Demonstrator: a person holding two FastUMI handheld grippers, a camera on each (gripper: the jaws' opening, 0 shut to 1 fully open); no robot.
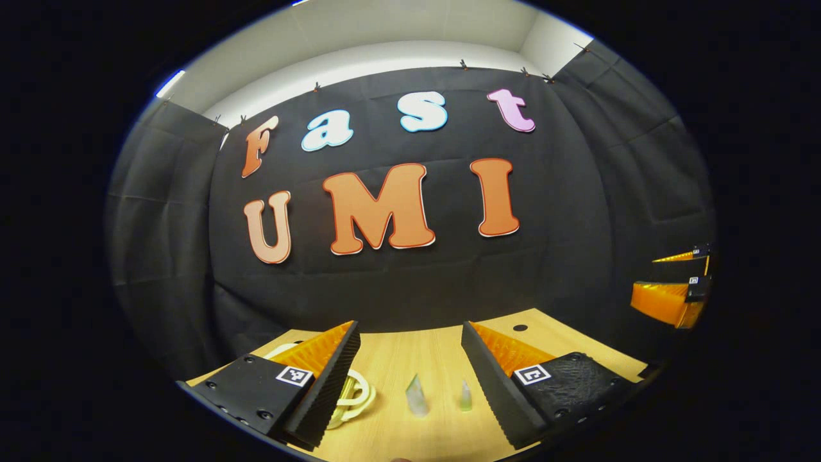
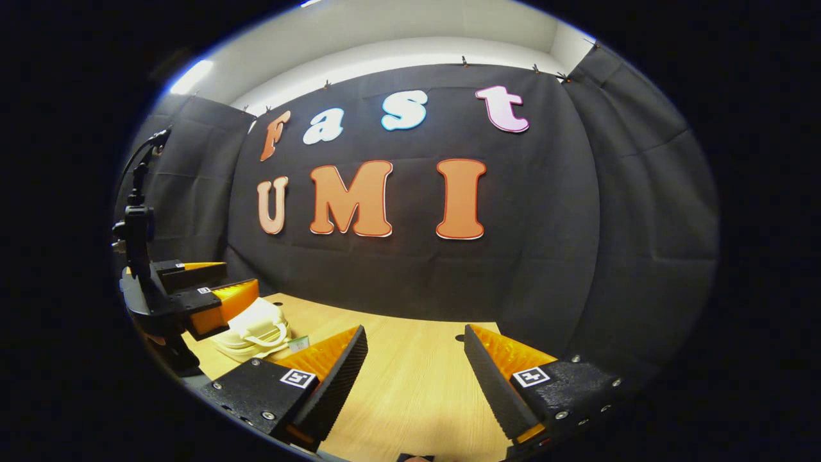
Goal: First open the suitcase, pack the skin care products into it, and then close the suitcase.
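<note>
In the left gripper view my left gripper (image 1: 409,326) stands open above the wooden table (image 1: 397,359). Two small clear pointed skin care items (image 1: 417,394) (image 1: 465,396) stand on the table between its fingers, untouched. A cream suitcase handle (image 1: 356,396) peeks out behind the left finger. My right gripper (image 1: 667,279) hangs at the far right, jaws apart. In the right gripper view my right gripper (image 2: 415,328) is open over bare wood. The cream suitcase (image 2: 256,330) lies shut at the left, with the left gripper (image 2: 218,282) hovering just in front of it. A small green-and-white packet (image 2: 298,343) lies beside the suitcase.
The black cloth wall closes off the table's back edge and both sides. A small dark hole (image 1: 520,328) marks the tabletop near the far right corner. A black stand with a cable (image 2: 138,224) rises behind the left gripper.
</note>
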